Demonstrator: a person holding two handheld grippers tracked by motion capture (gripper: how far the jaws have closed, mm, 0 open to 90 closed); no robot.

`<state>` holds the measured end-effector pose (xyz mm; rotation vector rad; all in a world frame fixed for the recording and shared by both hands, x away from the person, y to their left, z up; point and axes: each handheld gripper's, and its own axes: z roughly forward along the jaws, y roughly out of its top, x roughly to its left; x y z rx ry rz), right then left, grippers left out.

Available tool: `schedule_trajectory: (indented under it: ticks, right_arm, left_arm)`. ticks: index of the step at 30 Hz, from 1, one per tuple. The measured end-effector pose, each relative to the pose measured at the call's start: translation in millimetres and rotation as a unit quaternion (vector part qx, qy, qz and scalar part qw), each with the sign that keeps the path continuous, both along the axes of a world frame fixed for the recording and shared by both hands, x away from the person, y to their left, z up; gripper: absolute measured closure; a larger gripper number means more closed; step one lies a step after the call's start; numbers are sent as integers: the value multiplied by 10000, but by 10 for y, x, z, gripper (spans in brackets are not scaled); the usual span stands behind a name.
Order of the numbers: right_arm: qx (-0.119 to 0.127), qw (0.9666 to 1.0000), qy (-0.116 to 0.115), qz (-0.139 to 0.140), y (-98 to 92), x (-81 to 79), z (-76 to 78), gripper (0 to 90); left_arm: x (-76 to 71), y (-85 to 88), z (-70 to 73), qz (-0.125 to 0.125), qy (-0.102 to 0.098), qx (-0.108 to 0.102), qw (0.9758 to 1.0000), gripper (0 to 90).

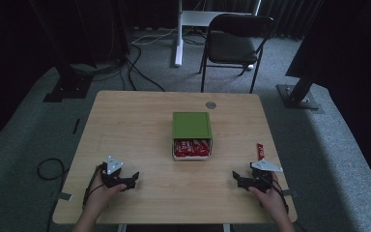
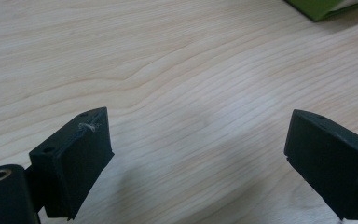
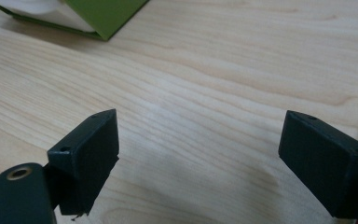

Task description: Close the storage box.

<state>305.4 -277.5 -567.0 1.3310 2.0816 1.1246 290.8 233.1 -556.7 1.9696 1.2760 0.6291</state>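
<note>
A green box stands at the middle of the wooden table, its near side open and showing red wrapped bars inside. One loose red bar lies to the right of it. My left gripper rests near the front left, open, with bare wood between its jaws. My right gripper rests near the front right, also open over bare wood. A corner of the green box shows at the top right of the left gripper view, and the green box again at the top left of the right gripper view.
A round grey cap is set in the table's far edge. Behind the table stand a black folding chair, a white desk leg and dark stands with cables on the carpet.
</note>
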Motion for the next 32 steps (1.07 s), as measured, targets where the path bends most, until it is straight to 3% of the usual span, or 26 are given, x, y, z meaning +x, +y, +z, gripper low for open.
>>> schedule_trajectory:
  ticks: [8, 10, 15, 21, 32]
  right_arm:
    - [-300, 9993, 211, 59, 55, 24, -16, 122]
    - [-340, 9986, 384, 101, 61, 36, -27, 131]
    - [-567, 9976, 383, 134, 105, 27, -33, 129]
    - [-569, 9975, 385, 144, 108, 27, -34, 128]
    - [-571, 9975, 386, 147, 107, 28, -34, 126]
  left_arm:
    - [-17, 68, -42, 346, 86, 223, 9991, 81]
    - [-15, 80, -56, 393, 135, 273, 9988, 81]
    - [-21, 70, -68, 522, 223, 401, 9976, 81]
    - [-12, 95, -74, 767, 444, 114, 9960, 81]
    - [-11, 95, -75, 780, 441, 117, 9959, 80]
